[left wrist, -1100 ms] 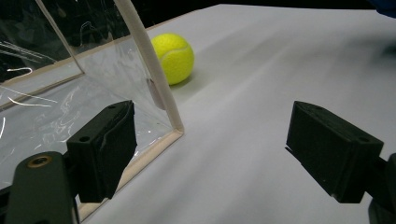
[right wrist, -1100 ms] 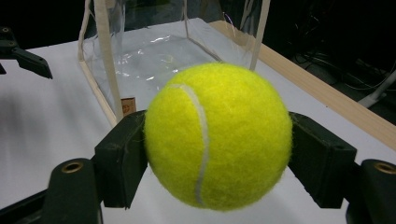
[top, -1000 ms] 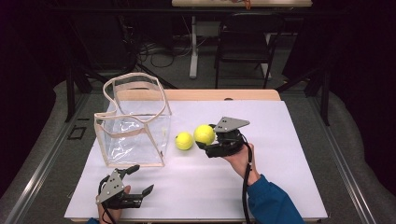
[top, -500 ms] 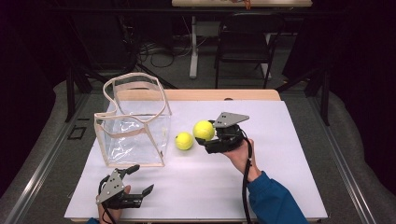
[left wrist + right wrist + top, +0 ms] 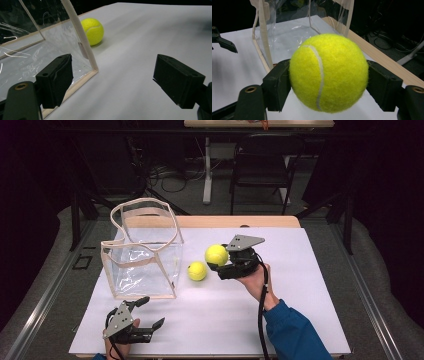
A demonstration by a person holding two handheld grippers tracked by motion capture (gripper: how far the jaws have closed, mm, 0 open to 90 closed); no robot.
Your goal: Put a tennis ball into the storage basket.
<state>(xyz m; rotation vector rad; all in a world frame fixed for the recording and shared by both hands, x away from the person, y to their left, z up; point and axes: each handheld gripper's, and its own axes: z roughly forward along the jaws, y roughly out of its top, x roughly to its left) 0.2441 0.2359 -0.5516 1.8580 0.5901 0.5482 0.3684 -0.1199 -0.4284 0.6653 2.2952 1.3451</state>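
The white table [image 5: 300, 320] has open surface across its right half and along the near edge between the two hands; its far edge shows a strip of bare wood, with a dark chair [image 5: 260, 165] on the floor beyond.

A clear plastic bag [image 5: 142, 252] with beige trim stands open-topped on the left part of the table, its rim wavy and its walls creased and glinting. In the left gripper view its near corner seam [image 5: 80, 37] rises just beside the left jaw.

The right claw [image 5: 222, 262] is closed on a tennis ball [image 5: 216, 255], held above the table to the right of the bag. In the right gripper view this held tennis ball [image 5: 328, 72] is bright yellow-green and fuzzy, with one white seam curving down its face, pinched at both sides by the black jaws.

A second ball [image 5: 197, 271], the same colour, lies on the table between the bag and the right claw, just beside the bag's right wall.

The left claw [image 5: 147, 312] sits near the table's front edge below the bag, its jaws spread wide and empty.
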